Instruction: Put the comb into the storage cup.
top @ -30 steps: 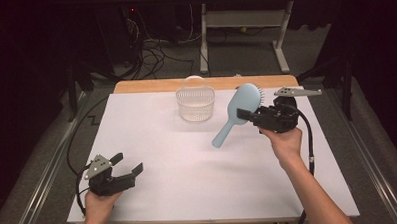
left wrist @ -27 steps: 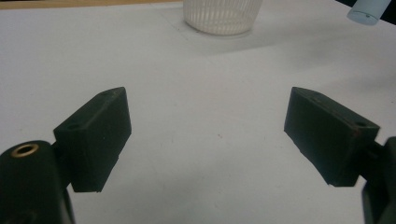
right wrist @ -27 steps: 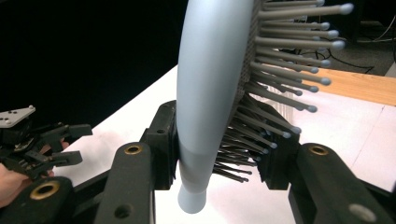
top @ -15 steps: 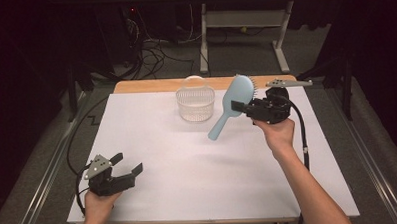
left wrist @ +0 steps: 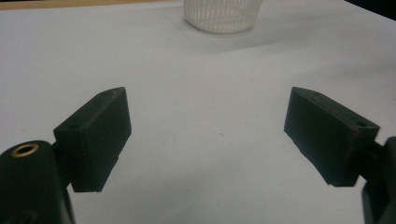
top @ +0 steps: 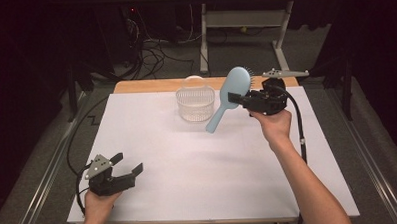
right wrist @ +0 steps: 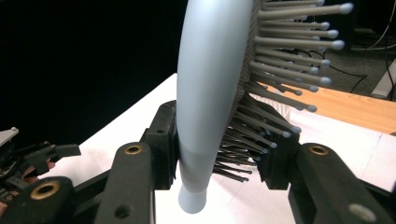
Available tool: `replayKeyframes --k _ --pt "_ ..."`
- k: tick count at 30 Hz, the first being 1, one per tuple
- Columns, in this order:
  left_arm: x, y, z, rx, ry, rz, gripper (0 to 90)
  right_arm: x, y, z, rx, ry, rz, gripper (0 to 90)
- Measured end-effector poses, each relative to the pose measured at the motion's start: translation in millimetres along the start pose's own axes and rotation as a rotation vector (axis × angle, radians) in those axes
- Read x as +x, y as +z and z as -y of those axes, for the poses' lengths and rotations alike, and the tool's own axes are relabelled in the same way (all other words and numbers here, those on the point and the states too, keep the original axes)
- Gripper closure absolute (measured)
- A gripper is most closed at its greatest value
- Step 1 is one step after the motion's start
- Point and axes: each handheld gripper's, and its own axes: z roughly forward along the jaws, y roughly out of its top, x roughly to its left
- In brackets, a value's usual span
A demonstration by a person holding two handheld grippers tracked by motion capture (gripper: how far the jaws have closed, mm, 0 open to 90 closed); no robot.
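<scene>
So the light blue hairbrush [top: 229, 97] was up in the air over the far right part of the white table [top: 198, 172], just right of the clear ribbed basket [top: 195, 103], clear of the surface as far as I could tell. Its long axis ran on a slant in the high view: head up and toward the far side, handle end pointing down and left toward the tabletop beside the basket. Bristles faced away from the basket, toward the right and far side.

The right gripper [top: 238, 99] had its jaws clamped on the brush near where the head narrows into the handle. In the right gripper view, one jaw pressed the smooth back of the hairbrush [right wrist: 210, 93] and the other sat in among the bristles, so the gap was only as wide as the brush.

The left gripper [top: 128, 167] sat low at the near left corner of the table, jaws spread wide, nothing between them, just bare table in its own view.
</scene>
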Motion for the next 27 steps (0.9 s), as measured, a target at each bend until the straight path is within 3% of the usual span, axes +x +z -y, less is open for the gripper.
replayKeyframes --k 27 --pt "1.5 -0.7 -0.1 -0.003 -0.006 0.001 14.2 -3.4 23.7 -25.0 0.002 0.008 0.029 57.1"
